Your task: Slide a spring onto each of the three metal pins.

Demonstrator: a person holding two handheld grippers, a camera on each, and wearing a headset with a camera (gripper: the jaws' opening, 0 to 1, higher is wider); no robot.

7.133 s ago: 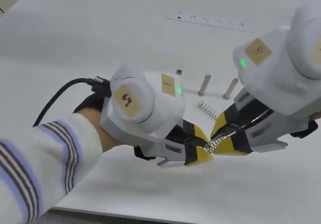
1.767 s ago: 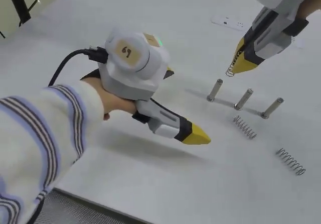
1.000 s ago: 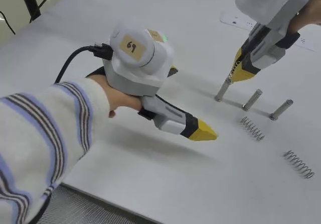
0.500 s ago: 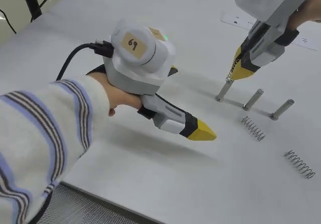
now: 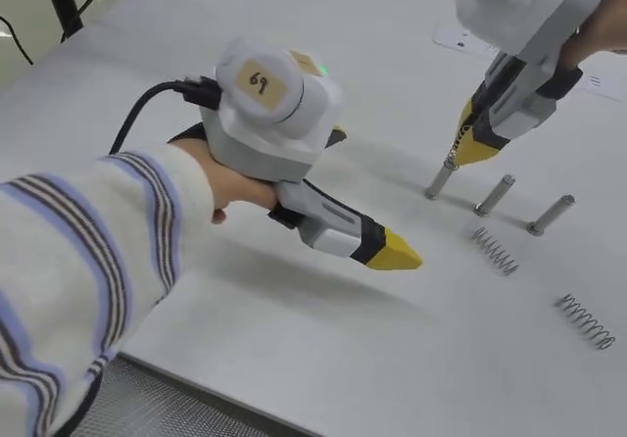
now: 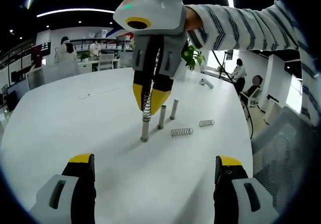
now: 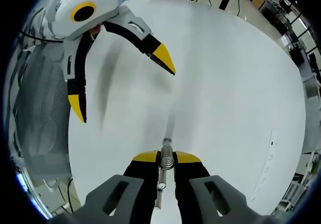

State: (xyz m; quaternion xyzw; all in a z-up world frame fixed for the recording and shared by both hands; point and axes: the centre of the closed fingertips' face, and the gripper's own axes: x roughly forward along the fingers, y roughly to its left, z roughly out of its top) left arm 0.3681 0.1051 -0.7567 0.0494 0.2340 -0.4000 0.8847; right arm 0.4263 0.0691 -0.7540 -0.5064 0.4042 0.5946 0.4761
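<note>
A: White workbench (image 5: 294, 359), three pins (image 5: 495, 194) at the far right. Where's the spring (image 5: 453, 151)?
B: Pinched between the right gripper (image 5: 470, 148) jaws, its lower end at the leftmost pin (image 5: 438, 179) tip. The left gripper (image 6: 155, 166) hangs near, jaws spread.
A: Advice?
B: Line the coil up with the pin, lower straight, release once threaded. Two springs (image 5: 493, 249) lie loose beside the pins.

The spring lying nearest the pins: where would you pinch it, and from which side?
I'd pinch the spring at its middle coils, across its width, coming straight down. It lies flat on the table with bare surface along both long sides, while the pins stand close behind it.
</note>
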